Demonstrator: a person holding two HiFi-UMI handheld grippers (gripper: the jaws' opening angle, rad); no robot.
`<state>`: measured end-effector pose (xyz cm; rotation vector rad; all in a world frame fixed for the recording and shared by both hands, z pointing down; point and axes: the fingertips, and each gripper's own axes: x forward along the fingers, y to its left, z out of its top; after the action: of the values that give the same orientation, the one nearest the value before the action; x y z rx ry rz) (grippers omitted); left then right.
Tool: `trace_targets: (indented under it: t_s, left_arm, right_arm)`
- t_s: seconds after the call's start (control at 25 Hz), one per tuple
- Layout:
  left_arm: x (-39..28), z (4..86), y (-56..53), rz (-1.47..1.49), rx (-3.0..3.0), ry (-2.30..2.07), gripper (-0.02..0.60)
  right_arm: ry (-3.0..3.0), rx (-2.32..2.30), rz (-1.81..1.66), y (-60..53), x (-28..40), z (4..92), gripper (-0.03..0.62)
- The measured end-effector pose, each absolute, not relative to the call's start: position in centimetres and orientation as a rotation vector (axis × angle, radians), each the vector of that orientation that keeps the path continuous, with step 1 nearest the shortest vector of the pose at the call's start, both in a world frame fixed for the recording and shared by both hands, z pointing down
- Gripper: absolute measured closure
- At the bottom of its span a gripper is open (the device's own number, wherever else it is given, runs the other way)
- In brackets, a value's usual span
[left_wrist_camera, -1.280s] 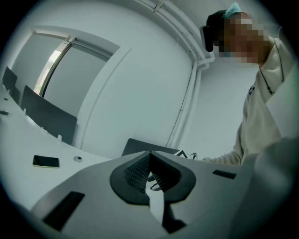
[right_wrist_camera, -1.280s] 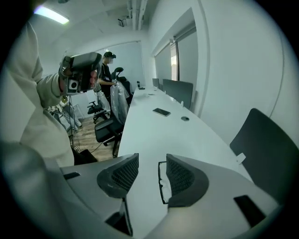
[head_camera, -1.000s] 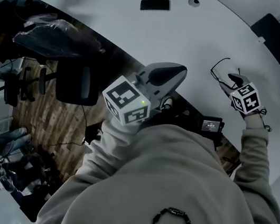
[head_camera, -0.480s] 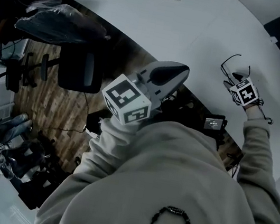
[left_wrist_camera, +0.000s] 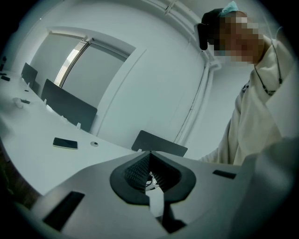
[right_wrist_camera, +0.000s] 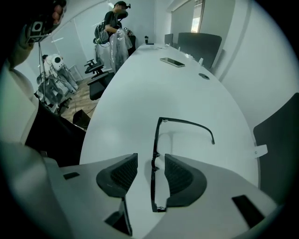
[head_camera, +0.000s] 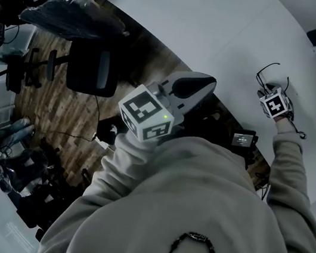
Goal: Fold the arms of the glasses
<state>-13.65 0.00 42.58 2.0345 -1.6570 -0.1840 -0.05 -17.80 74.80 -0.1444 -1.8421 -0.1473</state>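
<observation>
Jaws of the right gripper (right_wrist_camera: 150, 172) stand wide apart, having just closed a little. The front of the glasses (right_wrist_camera: 155, 140) shows between them, not pressed. The glasses lie on the desk (right_wrist_camera: 135, 88), between its long edges. Their front runs lengthwise through the gap, and the far arm is open, sweeping right. The near arm is hidden beneath the right jaw. The left gripper (left_wrist_camera: 150, 176), jaws closed on nothing, hangs off the desk's near edge, well apart from the glasses.

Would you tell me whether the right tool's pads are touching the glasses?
Apart. The right gripper view shows the glasses front between the right tool's open jaws, with bare table on both sides.
</observation>
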Motion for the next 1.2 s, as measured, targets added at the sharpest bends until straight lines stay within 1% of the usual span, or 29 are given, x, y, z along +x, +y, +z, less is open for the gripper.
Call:
trace_targets:
  t_s: [0.04,0.08,0.12,0.16,0.48,0.92,1.2]
  left_arm:
    - [-13.7,42.6,0.1,-0.188,2.032,-1.658,0.577]
    - [-13.8,42.6,0.2,-0.191,2.031,-1.657,0.577]
    - [-13.8,42.6,0.3,-0.193,2.033,-1.654,0.577]
    - [-13.7,42.7,0.3,-0.193,2.038,-1.650,0.577]
    - [-13.2,43.2,0.7,-0.174,2.053,-1.626,0.577]
    - [-14.1,42.0,0.5,-0.169,2.108,-1.618,0.577]
    - [-13.0,41.9,-0.6,-0.123,2.188,-1.541,0.577]
  right_arm:
    - [-1.845,-0.137,-0.161,-17.9,-0.1,74.6,0.403]
    - [-1.851,-0.129,-0.175,-18.1,-0.2,74.4,0.441]
    - [-1.857,-0.120,-0.190,-18.4,-0.3,74.2,0.516]
    - [-1.858,-0.114,-0.201,-18.5,-0.4,74.2,0.540]
    - [-1.853,-0.127,-0.205,-18.4,-0.6,74.7,0.551]
    - [-1.949,-0.070,-0.156,-17.8,-0.9,71.4,0.553]
    - [-1.989,-0.006,-0.124,-18.2,-0.3,69.1,0.553]
